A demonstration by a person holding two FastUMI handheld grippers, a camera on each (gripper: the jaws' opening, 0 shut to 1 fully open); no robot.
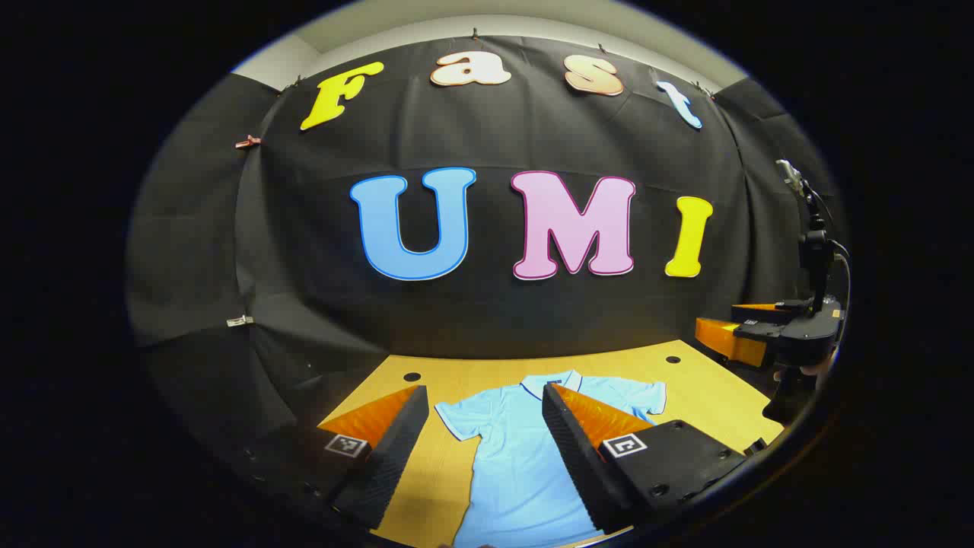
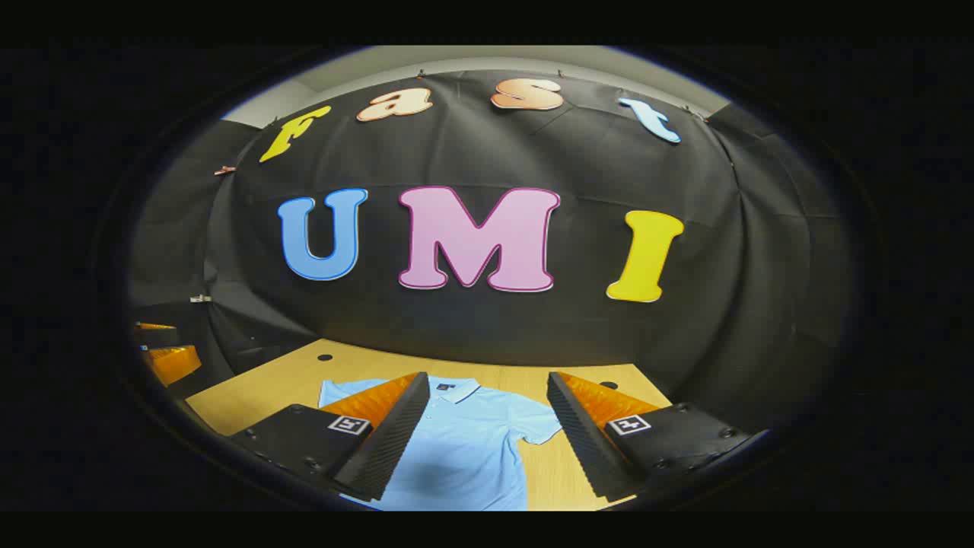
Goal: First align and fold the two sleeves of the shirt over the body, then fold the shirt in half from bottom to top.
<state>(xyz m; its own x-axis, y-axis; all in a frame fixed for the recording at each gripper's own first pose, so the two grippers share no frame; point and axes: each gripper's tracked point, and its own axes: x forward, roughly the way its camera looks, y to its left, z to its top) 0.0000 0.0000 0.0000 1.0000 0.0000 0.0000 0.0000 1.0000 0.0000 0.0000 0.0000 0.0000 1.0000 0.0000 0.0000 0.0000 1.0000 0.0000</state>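
Note:
A light blue polo shirt (image 1: pixel 517 464) lies flat and spread on the wooden table (image 1: pixel 426 479), collar toward the wall, both short sleeves out to the sides. My left gripper (image 1: pixel 485 392) hovers open above the shirt's left half, near the left sleeve (image 1: pixel 456 420), with nothing between its fingers. My right gripper (image 2: pixel 488 378) is open too, above the shirt (image 2: pixel 464 449) near the right sleeve (image 2: pixel 536 426). The right gripper (image 1: pixel 749 339) also appears in the left gripper view at the far right, raised off the table.
The table (image 2: pixel 259 388) ends at the black cloth wall, with small round holes (image 1: pixel 412 377) near its far corners. A dark post with a cable (image 1: pixel 816 251) rises above the right gripper. The left gripper (image 2: pixel 167 358) shows at the right gripper view's left edge.

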